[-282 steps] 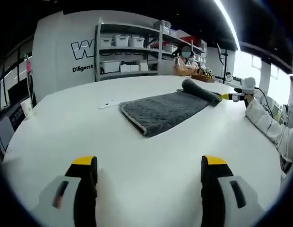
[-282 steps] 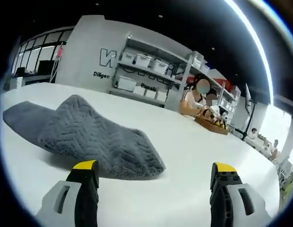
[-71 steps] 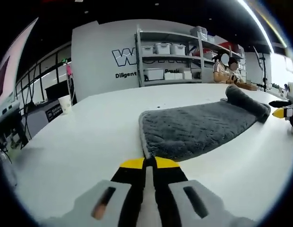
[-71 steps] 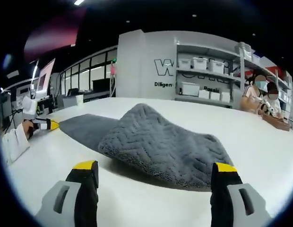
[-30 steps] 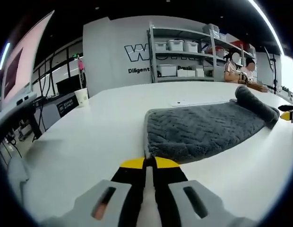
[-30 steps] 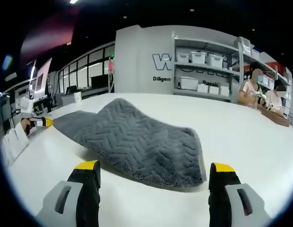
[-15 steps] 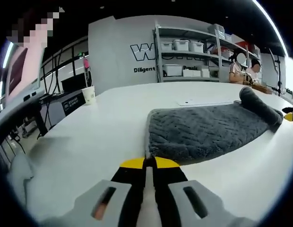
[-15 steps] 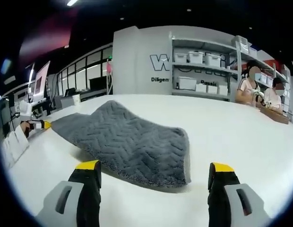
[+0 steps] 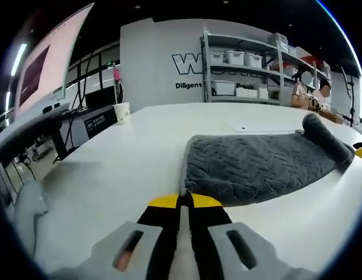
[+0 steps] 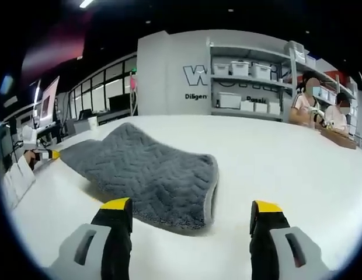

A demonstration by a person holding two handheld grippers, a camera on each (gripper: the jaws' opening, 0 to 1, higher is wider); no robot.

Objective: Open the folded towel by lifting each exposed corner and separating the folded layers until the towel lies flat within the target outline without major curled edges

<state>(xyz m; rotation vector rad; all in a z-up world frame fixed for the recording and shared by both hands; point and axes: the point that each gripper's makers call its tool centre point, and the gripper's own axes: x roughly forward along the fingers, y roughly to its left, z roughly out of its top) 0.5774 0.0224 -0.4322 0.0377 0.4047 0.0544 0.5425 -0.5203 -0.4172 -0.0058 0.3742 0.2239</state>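
A grey towel [image 9: 257, 166] with a herringbone weave lies on a white tabletop [image 9: 122, 169], in the centre right of the left gripper view. Its far end is curled into a thick roll at the right of the frame. At the bottom centre, the left gripper [image 9: 180, 201] has its yellow-tipped jaws pressed together right at the towel's near corner; whether they pinch the cloth's hem cannot be told. In the right gripper view, the towel [image 10: 146, 169] spreads across the centre left, humped in the middle, with a doubled edge facing the camera. The right gripper [image 10: 191, 214] sits at the bottom of that frame, jaws spread wide and holding nothing, just short of that edge. No target outline can be made out.

Likely risks: if the closed jaws grip only the top layer or nothing, a pull may slide off. Dragging one corner alone may shift the whole towel, or leave the curled end rolled.
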